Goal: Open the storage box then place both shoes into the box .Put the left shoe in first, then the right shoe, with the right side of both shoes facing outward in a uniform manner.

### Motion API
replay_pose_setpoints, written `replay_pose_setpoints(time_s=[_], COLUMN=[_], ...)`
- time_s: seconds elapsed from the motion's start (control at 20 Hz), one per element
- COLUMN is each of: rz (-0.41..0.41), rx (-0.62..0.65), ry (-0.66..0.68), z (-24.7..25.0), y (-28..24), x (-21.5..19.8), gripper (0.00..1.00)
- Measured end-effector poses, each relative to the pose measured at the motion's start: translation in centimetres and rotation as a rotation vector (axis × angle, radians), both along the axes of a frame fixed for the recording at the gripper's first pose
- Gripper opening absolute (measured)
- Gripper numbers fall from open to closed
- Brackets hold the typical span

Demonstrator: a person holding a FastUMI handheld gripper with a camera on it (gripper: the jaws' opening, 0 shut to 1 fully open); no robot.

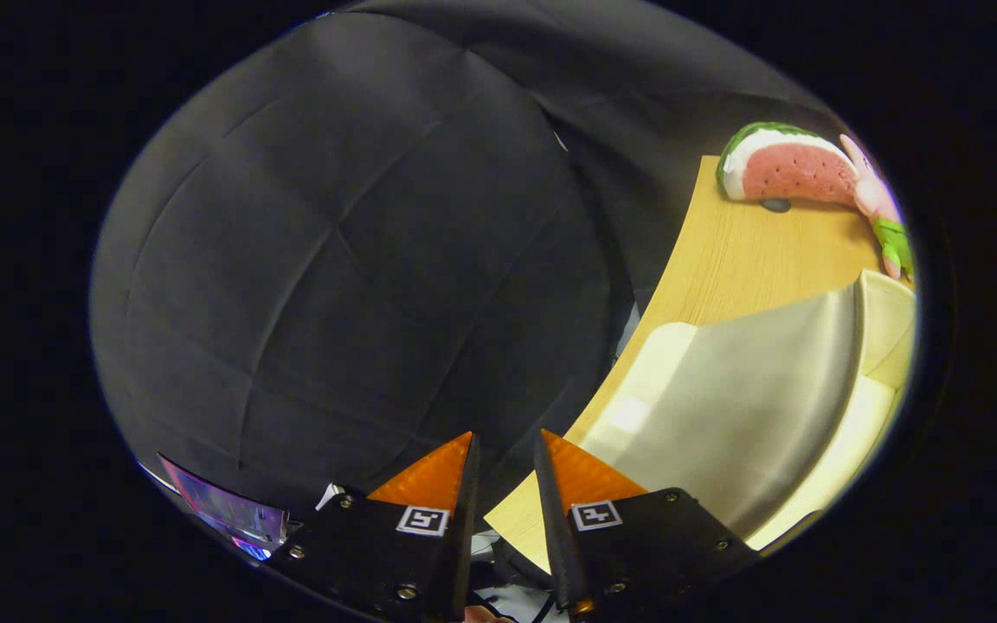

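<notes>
The storage box [749, 407] is cream-coloured with a greyish, glossy closed panel facing me. It stands on the wooden table [749, 251], ahead of my fingers and off to their right. My gripper [507, 437] hangs off the table's near corner and points mostly at the black cloth wall. Its fingers stand shut with only a narrow slit between the tips and nothing held. The right finger [585, 476] overlaps the table's corner just short of the box.
A watermelon-slice plush [788, 169] lies at the table's far end, with a pink and green plush [884, 216] beside it, beyond the box. A shiny iridescent object [221, 510] sits low to the left of my fingers.
</notes>
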State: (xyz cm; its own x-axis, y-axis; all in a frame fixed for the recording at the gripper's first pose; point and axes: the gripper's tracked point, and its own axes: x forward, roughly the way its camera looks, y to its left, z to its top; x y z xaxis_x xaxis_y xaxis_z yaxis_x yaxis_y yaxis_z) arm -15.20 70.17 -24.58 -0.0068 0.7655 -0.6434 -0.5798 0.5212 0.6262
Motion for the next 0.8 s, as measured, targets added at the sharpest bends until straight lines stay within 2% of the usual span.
replay_pose_setpoints(time_s=[0.25, 0.4, 0.8], rz=[-0.013, -0.064, -0.208], rx=[0.038, 0.048, -0.02], ry=[-0.079, -0.11, -0.329], z=[4.5, 6.6, 8.1], y=[-6.0, -10.4, -26.8], x=[1.9, 4.0, 10.4], gripper=[0.37, 0.37, 0.37])
